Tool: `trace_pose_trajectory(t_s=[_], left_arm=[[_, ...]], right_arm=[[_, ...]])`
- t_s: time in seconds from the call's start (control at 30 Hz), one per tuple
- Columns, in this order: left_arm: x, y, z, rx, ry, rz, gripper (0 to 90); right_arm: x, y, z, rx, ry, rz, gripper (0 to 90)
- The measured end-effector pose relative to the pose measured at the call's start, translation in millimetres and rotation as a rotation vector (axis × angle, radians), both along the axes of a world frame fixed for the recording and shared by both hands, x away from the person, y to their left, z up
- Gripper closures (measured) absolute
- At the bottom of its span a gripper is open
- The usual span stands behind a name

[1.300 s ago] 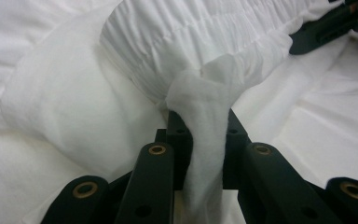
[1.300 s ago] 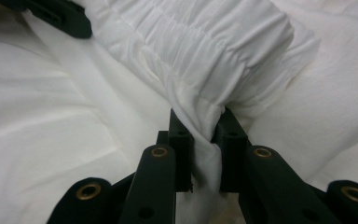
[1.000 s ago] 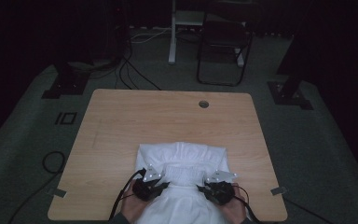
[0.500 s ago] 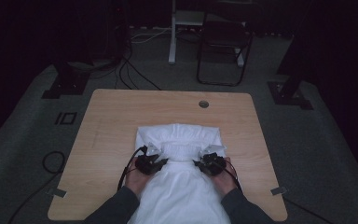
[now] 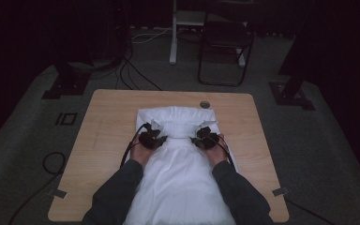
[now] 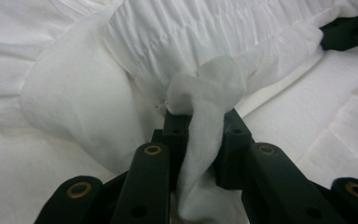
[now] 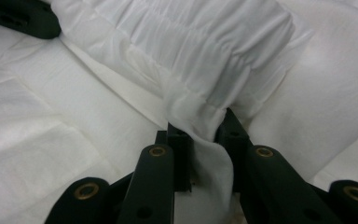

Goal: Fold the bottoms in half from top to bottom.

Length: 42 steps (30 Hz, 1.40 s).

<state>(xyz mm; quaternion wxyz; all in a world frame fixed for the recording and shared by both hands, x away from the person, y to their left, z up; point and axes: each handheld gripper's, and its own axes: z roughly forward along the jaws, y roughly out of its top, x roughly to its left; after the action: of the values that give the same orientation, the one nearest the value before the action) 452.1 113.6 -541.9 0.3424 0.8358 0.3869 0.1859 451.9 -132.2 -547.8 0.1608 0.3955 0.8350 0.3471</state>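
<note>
On table (image 5: 103, 122), both grippers' fingers clamped on folded edge of white cloth (image 5: 183, 178): left gripper (image 6: 199, 128), right gripper (image 7: 200, 133)

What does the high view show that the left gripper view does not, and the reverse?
High view alone: the wooden table, the person's sleeves and hands, a folding chair behind, floor cables, and both grippers set apart across the white cloth. Left gripper view alone: a bunched fold of cloth pinched between the left gripper jaws, and the gathered, ruffled band up close. Both share the white cloth, the left gripper and the right gripper.
</note>
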Motion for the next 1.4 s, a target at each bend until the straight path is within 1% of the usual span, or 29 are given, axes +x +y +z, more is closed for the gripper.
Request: trace_pose_trajectory(t_s=[0.03,0.13,0.17,0.23,0.33,0.4,0.47,0.5,0.53,0.57,0.63,0.7,0.73,0.77,0.83,0.87,0.9,0.93,0.97,1.0,1.03,1.1,1.13,1.2,1.3,1.33,1.4], left_arm=[[6.4,-0.9,1.3,0.012,0.004,0.009,77.1],[22.3,-5.6,4.2,0.026,0.011,0.051,77.0],[25.9,-7.2,4.9,0.03,0.016,0.066,77.0],[29.5,-9.1,5.0,0.029,0.008,0.09,77.1],[29.1,-8.3,5.0,0.017,0.007,0.097,77.4],[26.7,-7.7,8.2,0.012,-0.008,0.088,79.2],[23.7,-6.5,14.7,-0.022,-0.025,0.088,82.4],[23.7,-6.5,14.7,-0.022,-0.025,0.088,83.3],[19.0,-4.7,25.9,-0.062,-0.053,0.086,83.3],[15.9,-3.2,33.1,-0.092,-0.068,0.086,84.0],[7.3,0.8,49.8,-0.143,-0.104,0.073,84.1],[-5.2,6.0,68.4,-0.216,-0.136,0.062,84.2],[-12.9,7.6,78.0,-0.251,-0.154,0.054,84.2],[-21.4,8.9,87.6,-0.277,-0.175,0.039,84.2],[-40.0,9.9,105.4,-0.308,-0.219,0.006,84.2],[-49.7,11.3,113.1,-0.321,-0.229,-0.011,84.2],[-59.6,12.5,118.8,-0.338,-0.24,-0.028,84.1],[-69.0,13.5,122.0,-0.341,-0.254,-0.049,84.0],[-77.5,14.3,122.3,-0.344,-0.259,-0.063,83.9],[-84.6,15.3,119.7,-0.347,-0.254,-0.075,83.6],[-90.4,15.6,114.2,-0.351,-0.24,-0.082,83.4],[-100.2,14.9,97.5,-0.332,-0.216,-0.094,83.3],[-103.1,15.4,87.5,-0.327,-0.19,-0.099,83.2],[-106.7,17.6,66.6,-0.325,-0.128,-0.092,83.1],[-110.3,17.8,35.4,-0.282,-0.046,-0.097,82.4],[-111.3,17.2,26.5,-0.272,-0.022,-0.099,82.3],[-113.6,15.0,11.9,-0.243,0.011,-0.098,81.6]], right_arm=[[6.1,1.5,1.3,-0.007,0.004,-0.007,78.7],[24.1,4.6,4.5,-0.01,0.023,-0.042,78.8],[28.8,5.4,4.8,-0.004,0.028,-0.057,78.9],[35.2,6.1,4.5,0.023,0.041,-0.089,79.3],[36.3,7.3,4.7,0.029,0.032,-0.099,79.9],[33.4,6.8,6.9,0.03,0.013,-0.089,80.5],[29.9,4.0,11.7,0.045,-0.008,-0.078,81.0],[29.9,4.0,11.7,0.045,-0.008,-0.078,81.0],[28.2,2.0,15.3,0.064,-0.016,-0.078,81.4],[23.8,-2.1,25.9,0.105,-0.04,-0.069,81.8],[17.7,-7.5,40.1,0.144,-0.077,-0.055,81.9],[8.8,-14.4,57.3,0.195,-0.12,-0.038,82.0],[3.1,-17.9,66.6,0.212,-0.145,-0.026,82.0],[-3.3,-20.8,76.2,0.226,-0.173,-0.013,82.1],[-18.6,-26.3,95.8,0.248,-0.229,0.012,82.1],[-27.5,-28.9,105.0,0.254,-0.257,0.025,82.0],[-36.9,-31.5,113.1,0.259,-0.283,0.043,82.0],[-46.2,-33.8,119.6,0.257,-0.305,0.062,81.9],[-55.7,-36.0,123.7,0.254,-0.319,0.078,81.8],[-63.4,-38.0,125.1,0.246,-0.33,0.099,81.6],[-69.8,-39.2,124.0,0.23,-0.33,0.115,81.5],[-80.1,-40.1,114.6,0.201,-0.314,0.133,81.6],[-84.2,-40.0,106.9,0.188,-0.297,0.139,81.6],[-92.0,-39.2,88.0,0.184,-0.246,0.147,81.5],[-102.9,-38.4,56.2,0.16,-0.181,0.166,81.2],[-106.3,-38.3,46.3,0.158,-0.158,0.165,81.2],[-112.0,-38.6,27.7,0.159,-0.113,0.16,81.2]])
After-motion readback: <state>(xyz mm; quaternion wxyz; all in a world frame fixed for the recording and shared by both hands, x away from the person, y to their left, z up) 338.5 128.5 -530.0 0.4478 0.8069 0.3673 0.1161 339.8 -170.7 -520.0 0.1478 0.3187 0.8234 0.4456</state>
